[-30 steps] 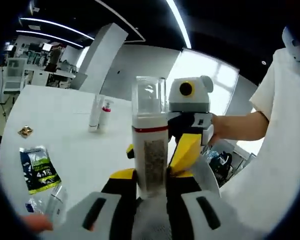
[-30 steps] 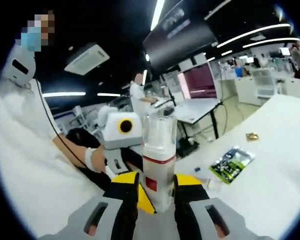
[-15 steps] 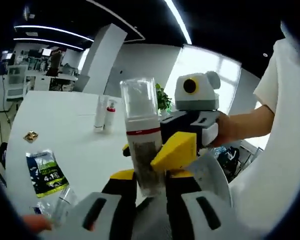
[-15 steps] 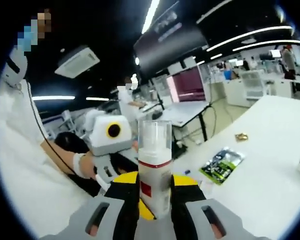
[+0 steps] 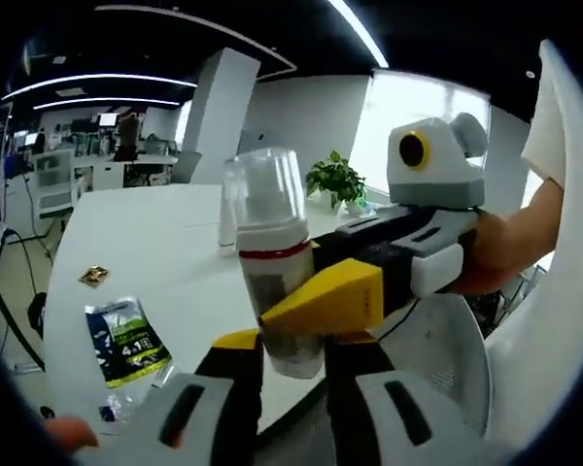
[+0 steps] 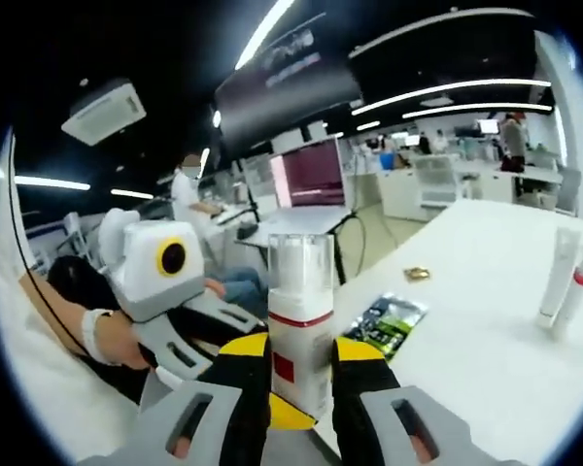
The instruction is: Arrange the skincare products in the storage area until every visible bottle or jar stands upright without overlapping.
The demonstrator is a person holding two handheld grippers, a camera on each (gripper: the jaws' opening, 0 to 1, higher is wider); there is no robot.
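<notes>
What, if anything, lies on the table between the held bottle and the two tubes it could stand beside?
Nothing visible does. The bottle is clamped by both grippers, and the table is bare up to the tubes; the green sachet lies off to the side.

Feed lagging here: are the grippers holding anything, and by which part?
Both hold the white pump bottle with clear cap and red band: left gripper and right gripper clamp its lower body.

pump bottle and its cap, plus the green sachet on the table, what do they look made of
Pump bottle: likely glossy white plastic with a red band. Its cap: clear plastic, see-through. Green sachet: probably plastic film or foil, shiny and crinkled.
</notes>
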